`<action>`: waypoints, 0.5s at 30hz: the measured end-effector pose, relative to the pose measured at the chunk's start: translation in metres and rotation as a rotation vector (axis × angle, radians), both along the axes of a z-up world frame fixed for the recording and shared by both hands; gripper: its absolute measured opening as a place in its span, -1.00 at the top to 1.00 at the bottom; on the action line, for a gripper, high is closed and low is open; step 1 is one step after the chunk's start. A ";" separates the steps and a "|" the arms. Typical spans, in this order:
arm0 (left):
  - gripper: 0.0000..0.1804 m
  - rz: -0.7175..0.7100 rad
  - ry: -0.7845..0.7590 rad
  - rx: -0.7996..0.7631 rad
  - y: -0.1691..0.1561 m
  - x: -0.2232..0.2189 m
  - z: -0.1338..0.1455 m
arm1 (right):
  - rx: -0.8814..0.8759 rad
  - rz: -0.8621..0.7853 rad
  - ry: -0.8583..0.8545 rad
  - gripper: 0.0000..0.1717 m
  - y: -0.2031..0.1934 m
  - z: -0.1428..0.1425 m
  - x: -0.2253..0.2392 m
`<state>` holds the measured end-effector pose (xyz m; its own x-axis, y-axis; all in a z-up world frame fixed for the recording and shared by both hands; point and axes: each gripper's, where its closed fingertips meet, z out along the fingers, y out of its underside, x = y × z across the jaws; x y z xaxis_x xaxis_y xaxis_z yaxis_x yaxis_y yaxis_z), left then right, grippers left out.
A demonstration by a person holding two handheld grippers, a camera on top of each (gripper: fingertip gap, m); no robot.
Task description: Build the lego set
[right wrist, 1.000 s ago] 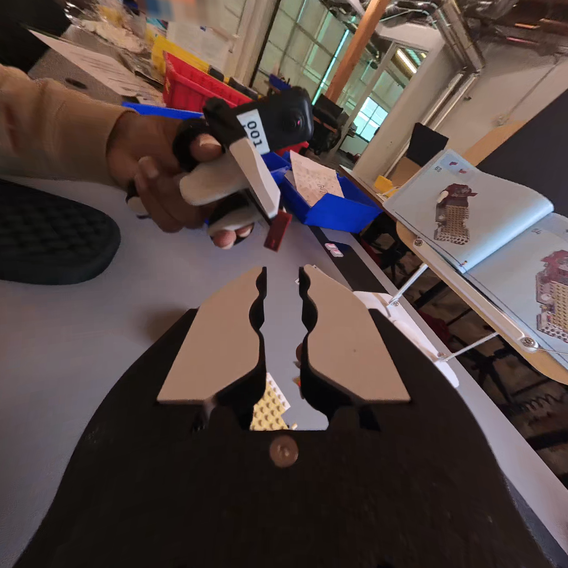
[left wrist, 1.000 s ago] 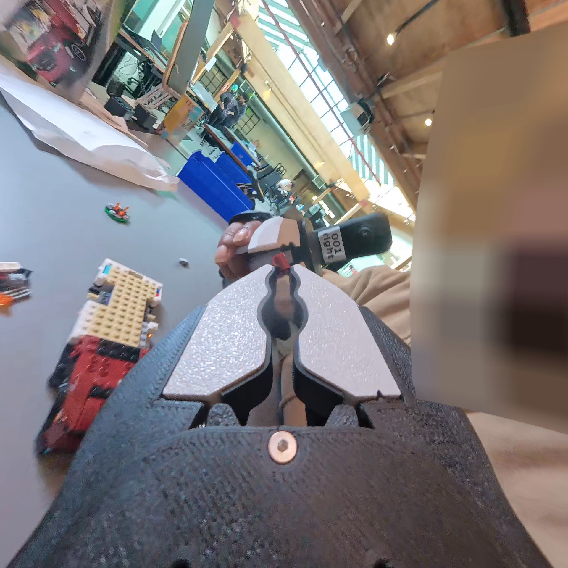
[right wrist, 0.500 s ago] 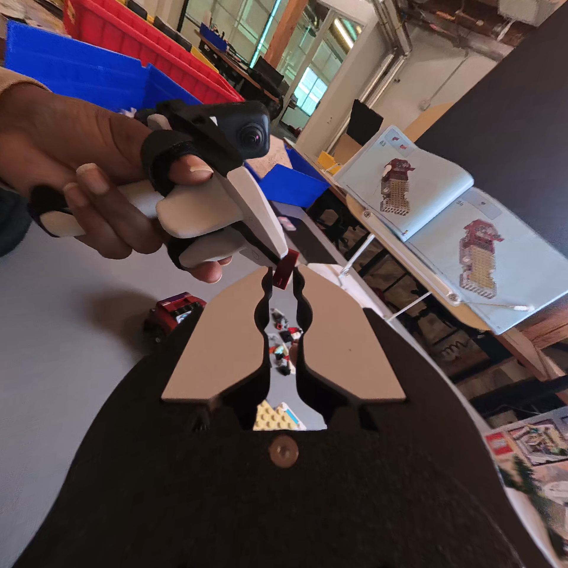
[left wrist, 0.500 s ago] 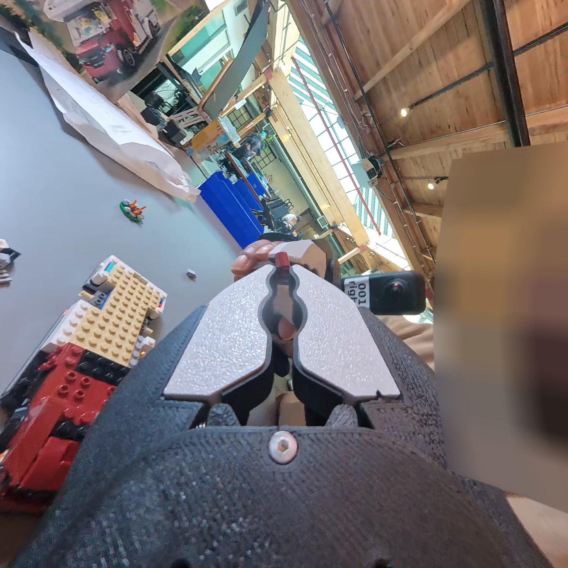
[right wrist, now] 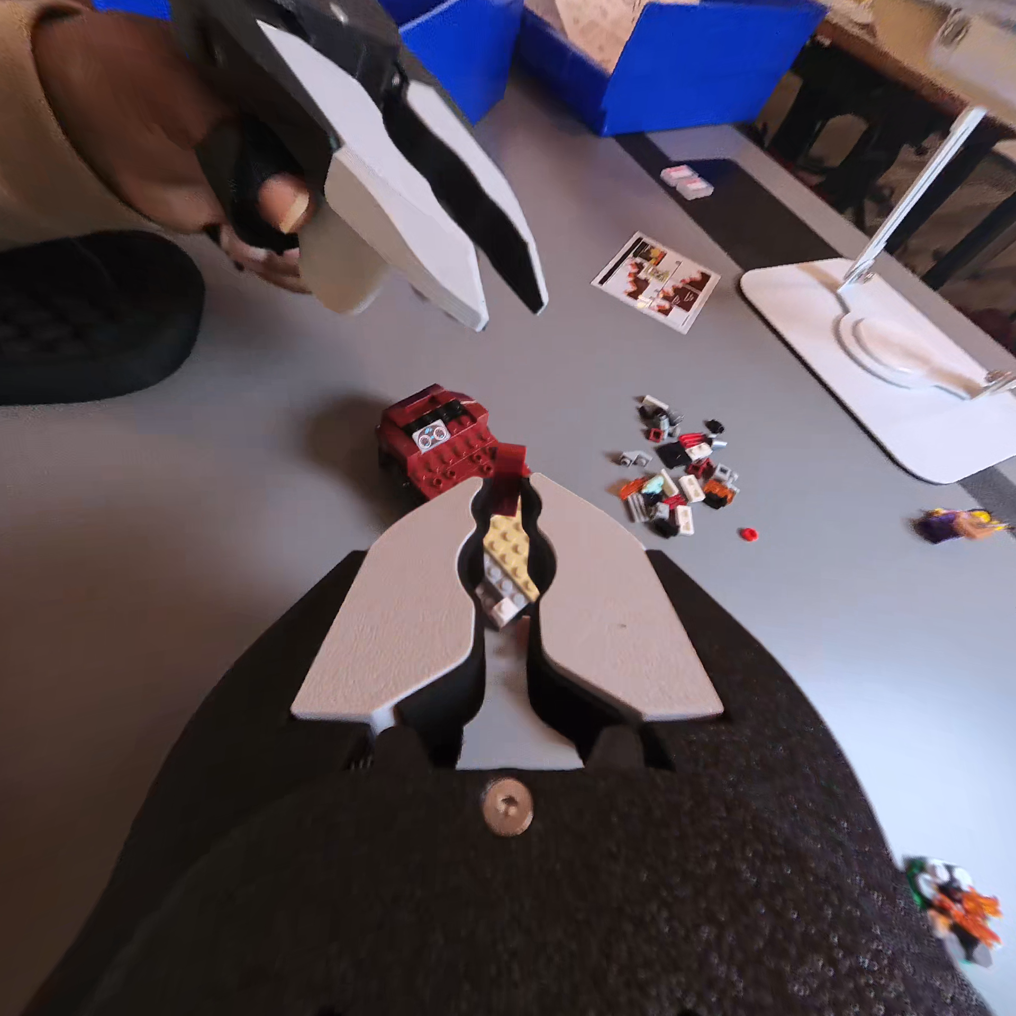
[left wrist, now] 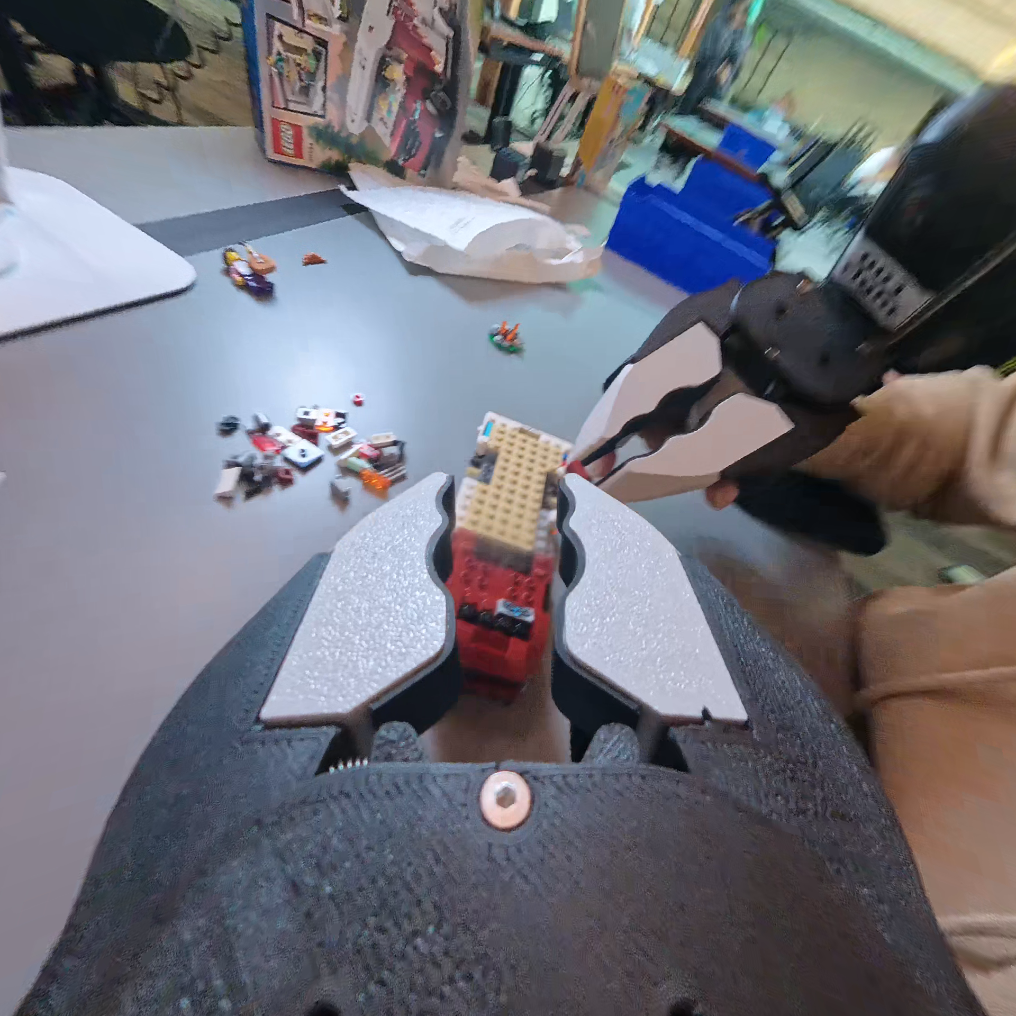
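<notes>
The dark red and tan lego model (left wrist: 495,605) lies on the grey table (left wrist: 137,440). It also shows in the right wrist view (right wrist: 440,440). My left gripper (left wrist: 506,484) is open and empty above the model, which shows through its gap. In the right wrist view the left gripper (right wrist: 508,316) hovers clear of the model. My right gripper (right wrist: 507,484) is shut on a small dark red plate (right wrist: 511,462) at its tips, just beside the model. In the left wrist view the right gripper (left wrist: 585,467) holds this plate (left wrist: 576,468) at the model's right edge.
A pile of loose small pieces (left wrist: 308,451) (right wrist: 676,478) lies beside the model. A white stand base (right wrist: 879,374), a printed sheet (right wrist: 654,280), blue bins (right wrist: 660,60), the set's box (left wrist: 357,82), a crumpled paper bag (left wrist: 473,236) and minifigure parts (left wrist: 247,269) lie around. Some 6 centimeters of space lies between my two pairs of fingers.
The dark red plate passed from my left gripper to my right gripper. The left opened wide and let go. Both grippers swung down from mid-air over the model.
</notes>
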<state>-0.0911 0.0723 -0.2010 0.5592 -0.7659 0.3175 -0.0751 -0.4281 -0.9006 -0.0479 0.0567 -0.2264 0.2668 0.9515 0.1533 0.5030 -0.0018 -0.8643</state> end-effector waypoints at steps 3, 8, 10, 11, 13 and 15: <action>0.43 0.029 0.285 0.110 0.002 -0.014 -0.024 | -0.089 0.029 -0.065 0.88 -0.011 -0.017 0.008; 0.15 -0.037 0.459 0.057 -0.007 -0.016 -0.061 | -0.322 0.132 -0.156 0.88 -0.040 -0.041 0.019; 0.10 -0.064 0.468 0.035 -0.010 -0.016 -0.064 | -0.476 0.192 -0.204 0.88 -0.053 -0.050 0.026; 0.10 -0.081 0.475 0.029 -0.012 -0.016 -0.065 | -0.541 0.215 -0.225 0.88 -0.058 -0.053 0.030; 0.07 -0.148 0.463 -0.007 -0.023 -0.013 -0.066 | -0.627 0.242 -0.262 0.88 -0.061 -0.058 0.038; 0.08 -0.164 0.461 -0.024 -0.027 -0.013 -0.070 | -0.662 0.261 -0.312 0.88 -0.061 -0.062 0.047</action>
